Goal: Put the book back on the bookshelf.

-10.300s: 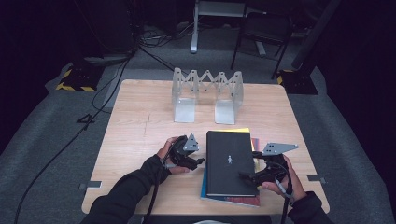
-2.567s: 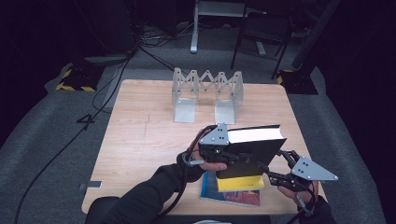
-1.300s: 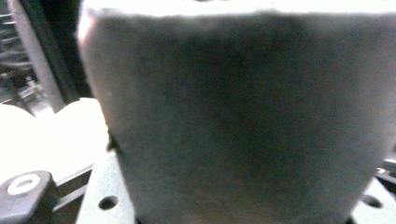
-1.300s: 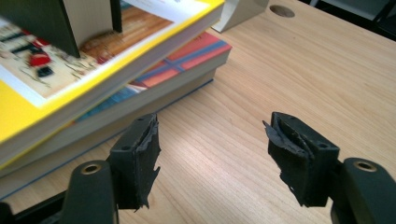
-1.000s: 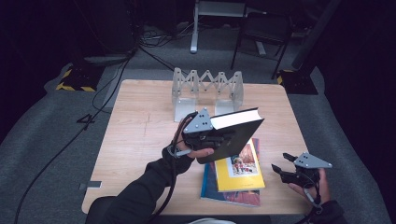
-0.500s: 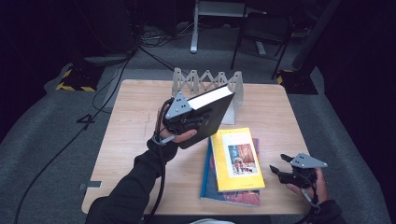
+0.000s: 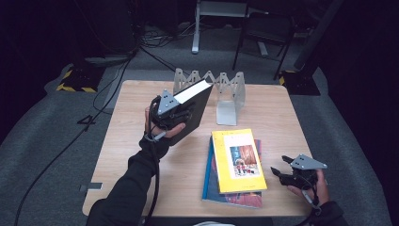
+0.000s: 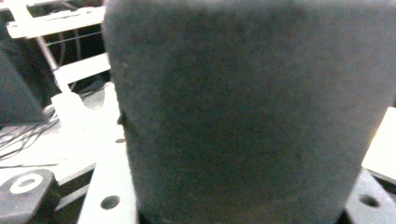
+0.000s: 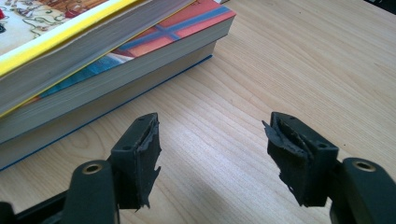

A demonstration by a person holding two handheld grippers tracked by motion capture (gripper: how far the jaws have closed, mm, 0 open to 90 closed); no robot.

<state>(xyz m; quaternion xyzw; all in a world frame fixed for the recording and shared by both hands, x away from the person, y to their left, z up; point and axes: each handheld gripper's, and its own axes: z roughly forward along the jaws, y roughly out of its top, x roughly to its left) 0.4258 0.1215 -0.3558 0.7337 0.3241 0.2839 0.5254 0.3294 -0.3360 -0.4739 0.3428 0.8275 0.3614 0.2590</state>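
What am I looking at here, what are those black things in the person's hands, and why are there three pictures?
A person sits at a wooden table holding a hand-held clamp in each hand. One picture looks down from above. The other two come from small cameras riding on each clamp.

The left tool is shut on a black book, lifted near a folding metal book rack. Its own camera sits so close that the dark cover blocks most of its view.

The right tool, with jaws apart, holds nothing. It rests beside a stack with a yellow book on top of a blue-edged book.
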